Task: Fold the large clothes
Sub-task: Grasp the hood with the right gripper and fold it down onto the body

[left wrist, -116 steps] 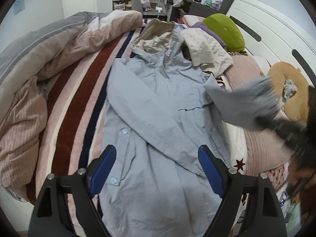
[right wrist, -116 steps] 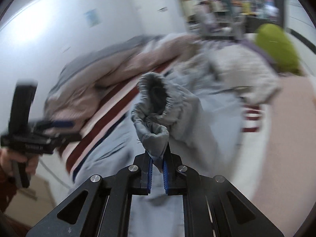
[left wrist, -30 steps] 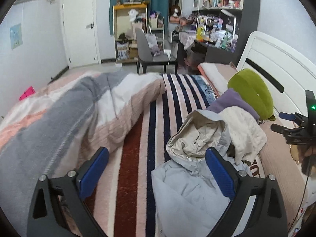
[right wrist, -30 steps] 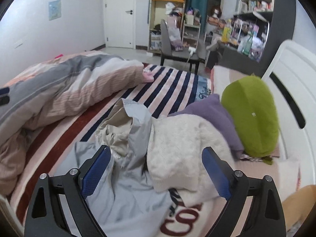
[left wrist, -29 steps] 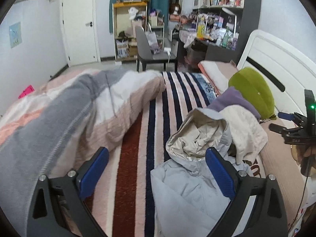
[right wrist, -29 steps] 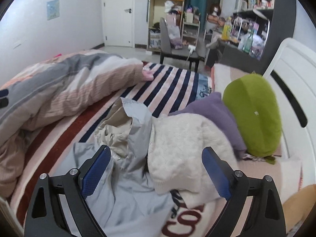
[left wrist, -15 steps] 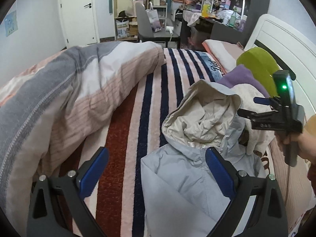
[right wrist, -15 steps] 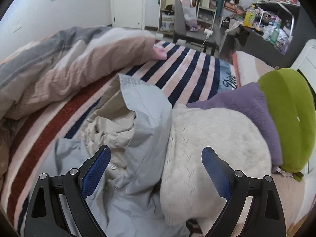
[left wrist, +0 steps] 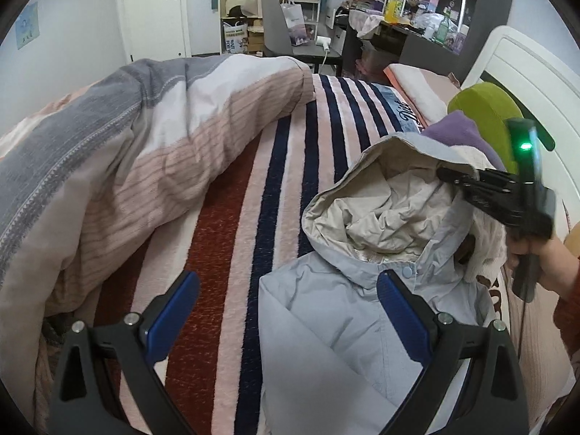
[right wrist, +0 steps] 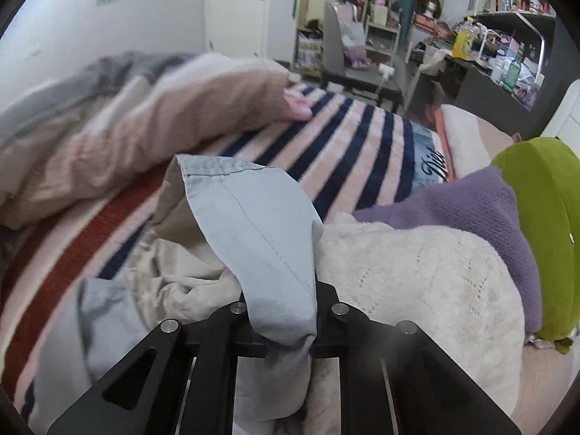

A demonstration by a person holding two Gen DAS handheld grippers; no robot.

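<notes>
Pale blue hooded jacket [left wrist: 348, 330] spread front-up on the striped blanket [left wrist: 268, 195], hood [left wrist: 377, 214] gaping toward the headboard [left wrist: 522, 69] and showing a crumpled beige lining. Right gripper [right wrist: 282, 330] pressed together on the blue edge of that hood, fabric bunched between its jaws and draped over them; same gripper [left wrist: 467, 185] seen from the left wrist at the hood's far rim, green light glowing on its body, gripped by a hand [left wrist: 543, 253] in a rust-red sleeve. Left gripper [left wrist: 286, 311] spread wide above the jacket's shoulder, blue pads [left wrist: 402, 311] apart, holding nothing, one finger over the jacket and the other over the blanket beside the jacket. Cream knitted sweater [right wrist: 417, 279] touching the hood on the side toward the headboard, a purple garment [right wrist: 464, 210] lying just beyond the sweater and a green cushion [right wrist: 543, 217] against it. Rolled duvet [left wrist: 119, 152] in grey, white and pink heaped on the blanket, well apart from the jacket on the side away from the headboard. Grey chair [left wrist: 279, 25] and cluttered desk [left wrist: 409, 32] past the far edge of the blanket.
</notes>
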